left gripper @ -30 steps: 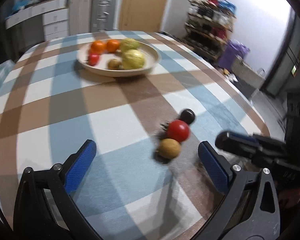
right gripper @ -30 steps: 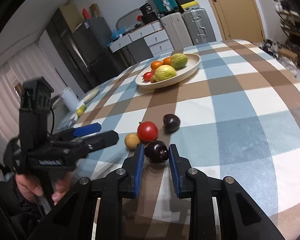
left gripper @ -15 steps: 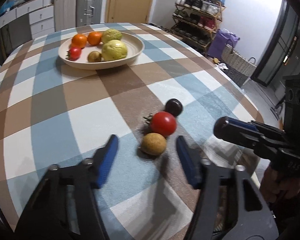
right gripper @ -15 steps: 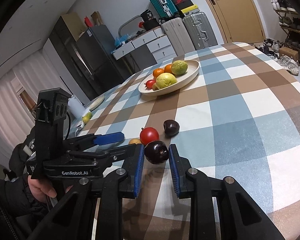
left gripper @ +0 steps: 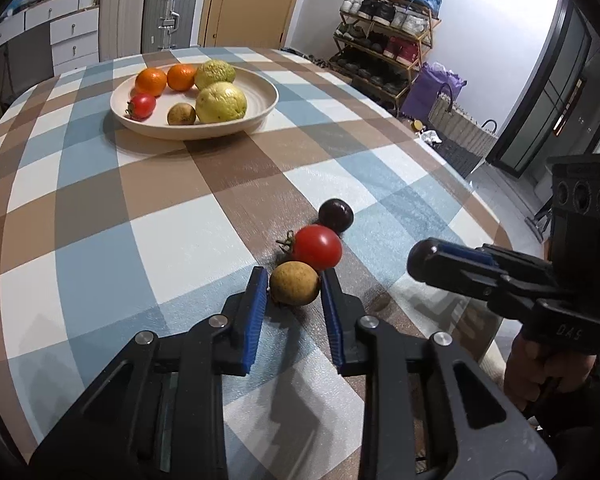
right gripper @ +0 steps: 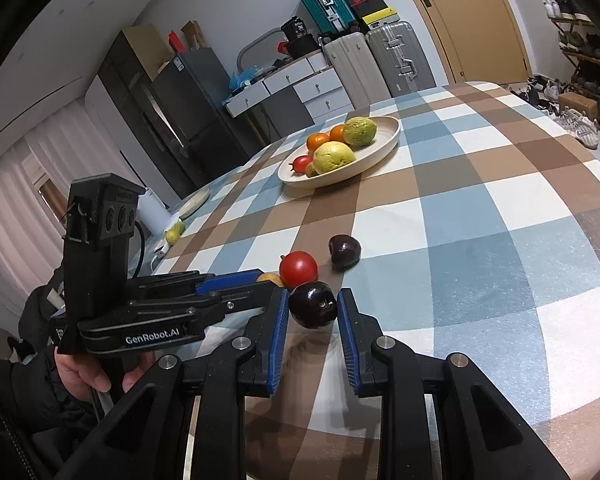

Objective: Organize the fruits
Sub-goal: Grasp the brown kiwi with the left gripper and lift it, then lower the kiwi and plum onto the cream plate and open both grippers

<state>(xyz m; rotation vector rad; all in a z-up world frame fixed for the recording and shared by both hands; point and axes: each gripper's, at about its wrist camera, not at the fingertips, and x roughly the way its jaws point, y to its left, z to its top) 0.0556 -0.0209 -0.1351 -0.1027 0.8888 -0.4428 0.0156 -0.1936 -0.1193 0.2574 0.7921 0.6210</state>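
Observation:
My left gripper (left gripper: pixel 294 286) is shut on a small brown fruit (left gripper: pixel 295 283) resting on the checked tablecloth. A red tomato (left gripper: pixel 318 247) touches it just beyond, and a dark plum (left gripper: pixel 335 215) lies behind that. My right gripper (right gripper: pixel 313 306) is shut on a second dark plum (right gripper: pixel 313 305) and holds it a little above the table; it shows at the right of the left wrist view (left gripper: pixel 424 259). A cream bowl (left gripper: pixel 260 110) at the far side holds two oranges, two green-yellow fruits, a tomato and a brown fruit.
The round table's edge (left gripper: pixel 496 236) falls away at the right. In the right wrist view, the left gripper's body (right gripper: pixel 152 320) crosses close at the left. A plate (right gripper: pixel 194 202) and a yellow fruit (right gripper: pixel 175 234) lie at the table's far left.
My left gripper has moved forward and closed its wide-open fingers onto the brown fruit. My right gripper has kept its hold on the dark plum and lifted it slightly.

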